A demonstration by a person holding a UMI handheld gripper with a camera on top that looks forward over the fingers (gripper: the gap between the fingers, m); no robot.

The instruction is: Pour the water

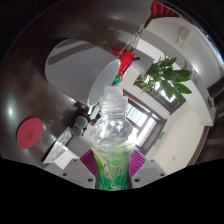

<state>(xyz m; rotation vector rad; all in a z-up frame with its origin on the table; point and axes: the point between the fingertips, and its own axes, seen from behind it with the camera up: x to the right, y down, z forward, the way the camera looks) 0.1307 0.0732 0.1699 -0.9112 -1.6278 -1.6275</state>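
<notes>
Clear plastic bottle (111, 140), round and smooth, white cap on top, green label low down. Held upright between both fingers of the gripper (112, 180), pink pads (143, 166) squeezing its sides. Behind the bottle, a leafy green plant (165, 77). Off beside the bottle, a round red seat (30, 131).
</notes>
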